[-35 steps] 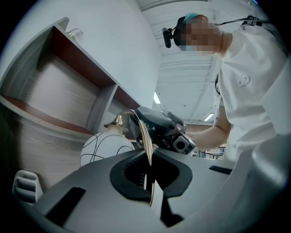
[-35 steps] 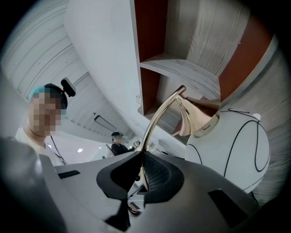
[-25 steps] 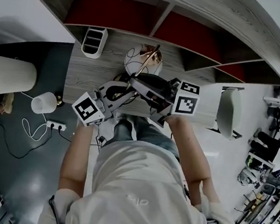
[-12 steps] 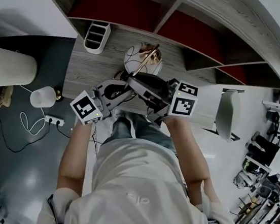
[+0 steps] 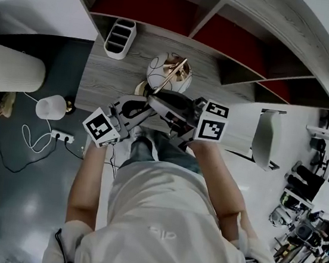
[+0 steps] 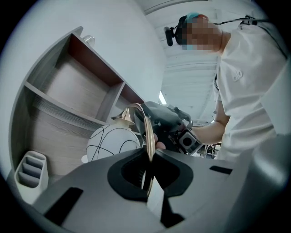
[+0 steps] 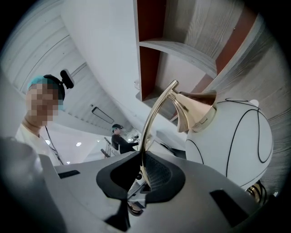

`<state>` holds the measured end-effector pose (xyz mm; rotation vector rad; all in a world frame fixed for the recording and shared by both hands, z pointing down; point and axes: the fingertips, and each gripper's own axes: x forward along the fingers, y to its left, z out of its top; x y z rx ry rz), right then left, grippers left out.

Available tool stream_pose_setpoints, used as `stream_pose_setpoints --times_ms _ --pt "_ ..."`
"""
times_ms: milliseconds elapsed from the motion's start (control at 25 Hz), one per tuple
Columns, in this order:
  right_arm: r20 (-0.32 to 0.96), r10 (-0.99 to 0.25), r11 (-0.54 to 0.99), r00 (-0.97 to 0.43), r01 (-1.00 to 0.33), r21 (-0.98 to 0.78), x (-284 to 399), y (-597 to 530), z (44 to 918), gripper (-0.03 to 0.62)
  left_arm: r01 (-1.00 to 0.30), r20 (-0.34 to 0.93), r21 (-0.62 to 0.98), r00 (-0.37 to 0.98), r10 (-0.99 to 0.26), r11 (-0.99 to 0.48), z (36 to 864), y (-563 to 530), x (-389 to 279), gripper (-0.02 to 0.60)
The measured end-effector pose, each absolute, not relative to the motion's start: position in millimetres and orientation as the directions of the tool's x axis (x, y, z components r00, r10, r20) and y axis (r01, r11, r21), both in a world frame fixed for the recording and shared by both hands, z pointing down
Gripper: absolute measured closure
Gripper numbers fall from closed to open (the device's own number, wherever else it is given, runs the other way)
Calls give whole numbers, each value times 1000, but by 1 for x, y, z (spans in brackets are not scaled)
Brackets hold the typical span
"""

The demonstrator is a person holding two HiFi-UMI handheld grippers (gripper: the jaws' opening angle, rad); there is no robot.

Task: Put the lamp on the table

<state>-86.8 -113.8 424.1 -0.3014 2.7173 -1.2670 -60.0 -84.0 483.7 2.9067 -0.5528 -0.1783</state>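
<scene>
**Both tools clamped on the lamp's brass stem above the counter**

The lamp (image 5: 168, 74) hung just ahead of the two tools, over the grey wood counter (image 5: 104, 87) and short of the shelf unit (image 5: 240, 14) behind it. Its long axis followed the thin brass stem (image 5: 175, 70), which ran from the tool tips away from the person and toward the shelves, slanted a little to the right. In the right gripper view the stem rose out of the jaws, arced over to the right and ended in a flared brass fitting (image 7: 196, 109) atop the white globe (image 7: 229, 136) with its black line pattern. The globe thus lay beyond the tips and to the right of the right tool (image 7: 142, 164). From the left tool (image 6: 148, 160) it lay beyond and to the left. Whether any part of the lamp touched the counter could not be told.

The right tool's jaws were closed on the stem, pads pressing on it from both sides. The left tool's jaws were opening by a trace, with the stem between them and the pads on it.

Both bare forearms reached forward from the torso. The left forearm (image 5: 85, 177) ran nearly straight ahead and the right forearm (image 5: 219, 174) angled inward. The tools converged, and their tips met at the stem almost nose to nose. Left of the left tool, farther along the counter, stood a white organiser (image 5: 120, 35).
</scene>
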Motion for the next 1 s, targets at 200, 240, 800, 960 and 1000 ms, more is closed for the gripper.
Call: stream_pose_setpoints --times_ms 200,240,800,960,1000 --pt "-31 -225 620 -974 -119 -776 -86 -112 426 535 -360 -66 199 923 -379 -912 487 -85 -58 563" --pt "-31 -226 618 -974 -119 -777 -86 -112 427 534 -362 -62 200 923 -381 -910 488 -85 -57 563" --pt "-69 -302 581 -951 -127 -804 -85 -115 424 512 -457 3 255 882 -471 -852 495 -88 -68 498" --pt "-53 -309 575 -950 -142 -805 -80 -119 426 465 -473 21 252 875 -484 -844 491 -89 -73 468" --pt "-50 -312 571 -949 -145 -808 -79 -119 428 454 -476 25 252 873 -486 -842 490 -89 -76 466"
